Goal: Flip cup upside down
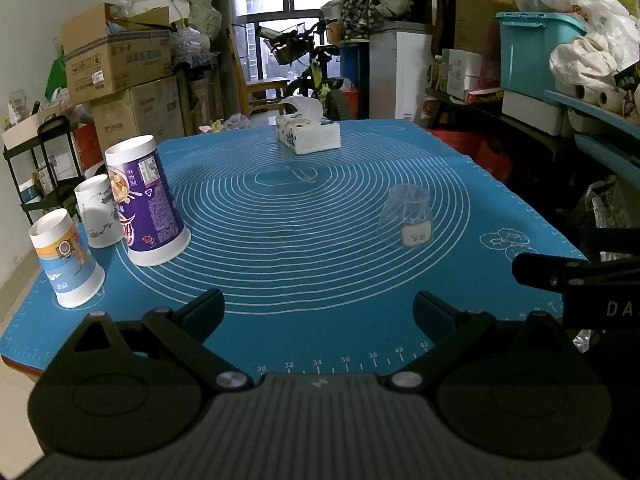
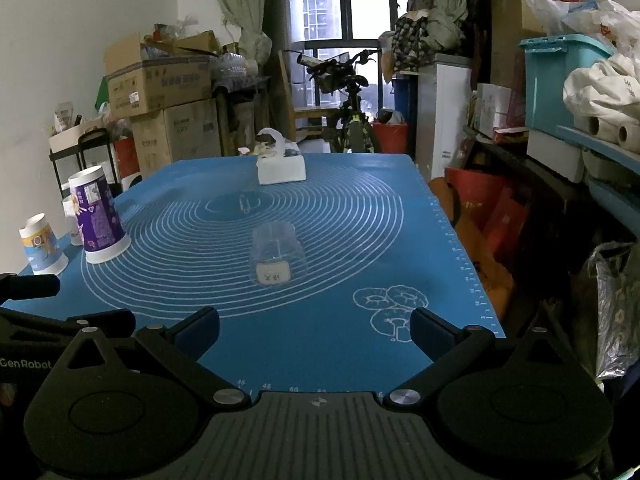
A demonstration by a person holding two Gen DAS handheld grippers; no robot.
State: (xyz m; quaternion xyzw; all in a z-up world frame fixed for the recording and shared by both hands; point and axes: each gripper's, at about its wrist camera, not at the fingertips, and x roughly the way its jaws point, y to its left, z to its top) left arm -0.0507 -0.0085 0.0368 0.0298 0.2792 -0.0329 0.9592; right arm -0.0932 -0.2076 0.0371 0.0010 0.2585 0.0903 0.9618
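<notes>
A clear plastic cup (image 1: 405,216) with a small white label stands upside down on the blue mat (image 1: 320,240), right of centre. It also shows in the right wrist view (image 2: 275,254), ahead of my right gripper. Three paper cups stand upside down at the mat's left edge: a tall purple one (image 1: 148,204), a white one (image 1: 100,212) behind it, and an orange-and-blue one (image 1: 66,258) nearest. My left gripper (image 1: 320,308) is open and empty above the mat's near edge. My right gripper (image 2: 316,330) is open and empty, well short of the clear cup.
A tissue box (image 1: 308,134) sits at the mat's far side. Cardboard boxes (image 1: 120,60) are stacked left of the table, shelves with a teal bin (image 1: 536,52) on the right. A bicycle (image 1: 316,68) stands by the window.
</notes>
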